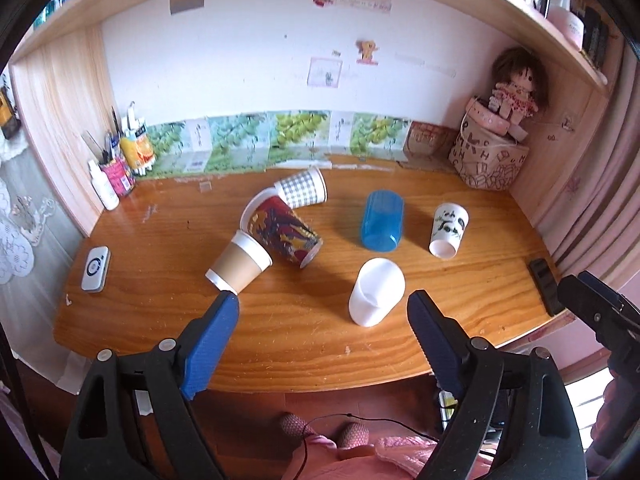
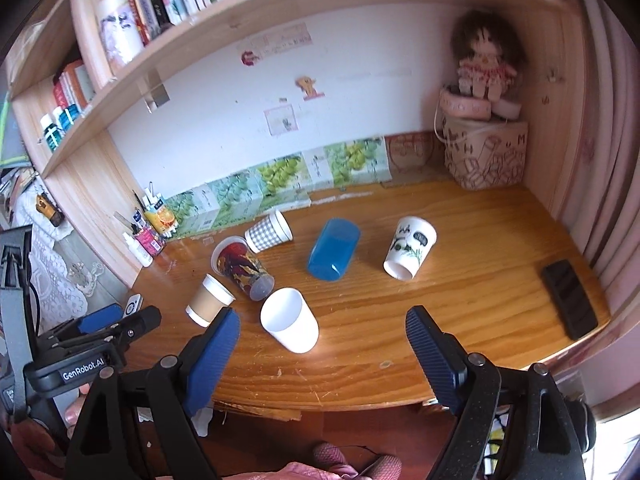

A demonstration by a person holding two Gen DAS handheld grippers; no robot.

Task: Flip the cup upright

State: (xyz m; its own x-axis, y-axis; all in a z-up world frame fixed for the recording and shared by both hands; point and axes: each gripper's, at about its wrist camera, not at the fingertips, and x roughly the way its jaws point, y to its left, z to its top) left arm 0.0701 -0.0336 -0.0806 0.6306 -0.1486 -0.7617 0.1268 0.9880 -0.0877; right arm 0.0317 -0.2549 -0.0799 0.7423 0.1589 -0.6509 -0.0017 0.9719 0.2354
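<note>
Several cups lie on their sides on the wooden desk [image 1: 304, 344]. A plain white cup [image 1: 376, 298] lies nearest, between and just beyond my left gripper's fingers; it also shows in the right wrist view [image 2: 290, 326]. Further back lie a brown paper cup [image 1: 240, 263], a red patterned cup [image 1: 282, 231], a grey checked cup [image 1: 304, 189], a blue cup [image 1: 382, 220] and a panda cup [image 1: 448, 230]. My left gripper [image 1: 322, 304] is open and empty above the desk's front. My right gripper [image 2: 322, 320] is open and empty, with the white cup between its fingertips' line.
A black phone [image 2: 570, 300] lies at the desk's right edge, a white device [image 1: 95, 269] at the left. A pen pot and bottles [image 1: 116, 172] stand back left. A patterned box with a doll [image 1: 490, 152] fills the back right corner. Shelves hang overhead.
</note>
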